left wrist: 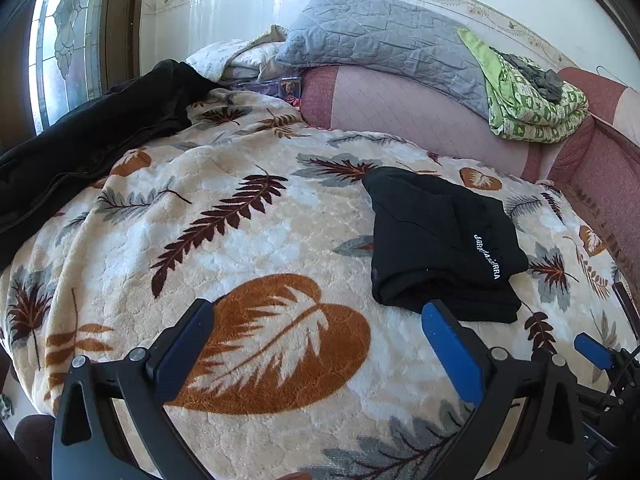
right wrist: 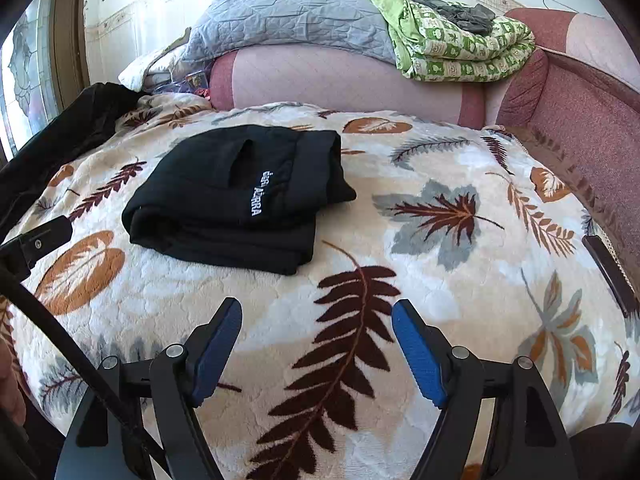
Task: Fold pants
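Black pants [left wrist: 440,240] with white lettering lie folded into a compact stack on the leaf-patterned blanket [left wrist: 260,248]. In the right wrist view the pants [right wrist: 236,200] sit ahead and to the left. My left gripper [left wrist: 320,320] is open and empty, its right finger near the stack's front edge. My right gripper [right wrist: 318,320] is open and empty, held over bare blanket [right wrist: 440,280] in front of the stack. The right gripper's blue fingertip [left wrist: 592,350] shows at the right edge of the left wrist view.
A second black garment [left wrist: 92,140] lies bunched at the blanket's far left. A pink sofa back [left wrist: 400,112] carries a grey quilted pillow [left wrist: 380,36] and a folded green blanket [left wrist: 532,100]. A window [left wrist: 64,40] is at the left.
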